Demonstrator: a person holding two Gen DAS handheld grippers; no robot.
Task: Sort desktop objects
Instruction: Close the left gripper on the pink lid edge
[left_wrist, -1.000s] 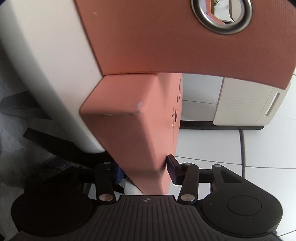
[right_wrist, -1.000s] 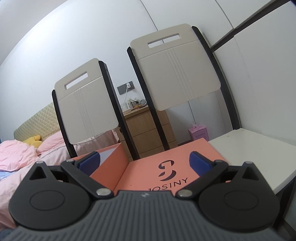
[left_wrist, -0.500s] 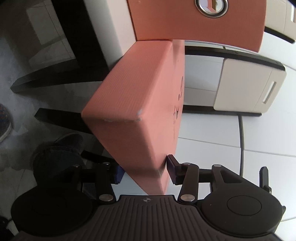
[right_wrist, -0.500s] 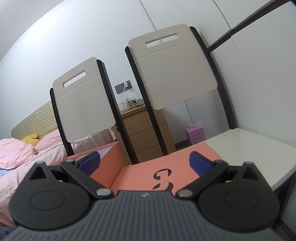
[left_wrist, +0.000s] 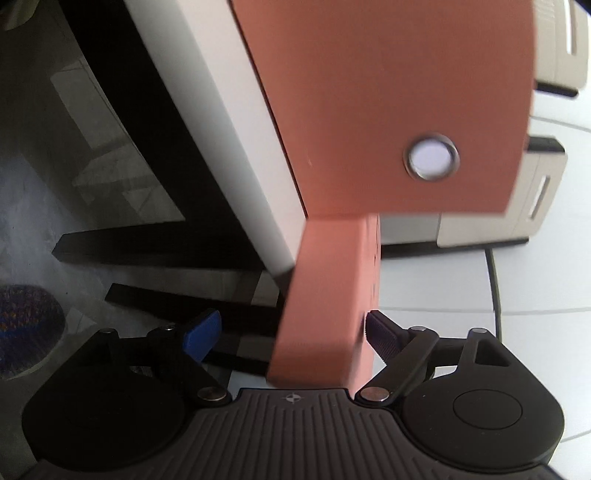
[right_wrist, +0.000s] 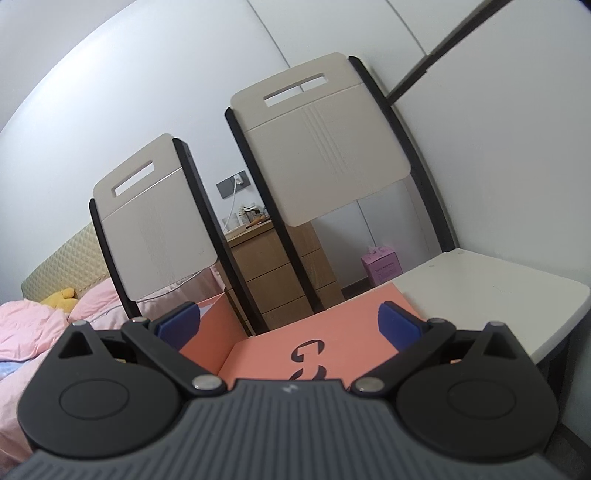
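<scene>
Because the orange box lid (left_wrist: 328, 295) looks light and stiff, grip its short wall; the left gripper (left_wrist: 291, 332) is opening around it, while the right gripper (right_wrist: 288, 325) stands wide above the lid.

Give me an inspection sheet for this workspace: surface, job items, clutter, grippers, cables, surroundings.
Surface: white table, its edge visible.
Job's things: orange box lying on the table; orange panel with metal eyelet beside it.
Clutter: nothing seen.
Grippers: left gripper jaws opening, box end between them, left pad clear of it; right gripper open above the box.
Cables: white charger cable at the wall socket.
Surroundings: two folding chairs, wooden drawers, pink bedding, small pink box.
</scene>
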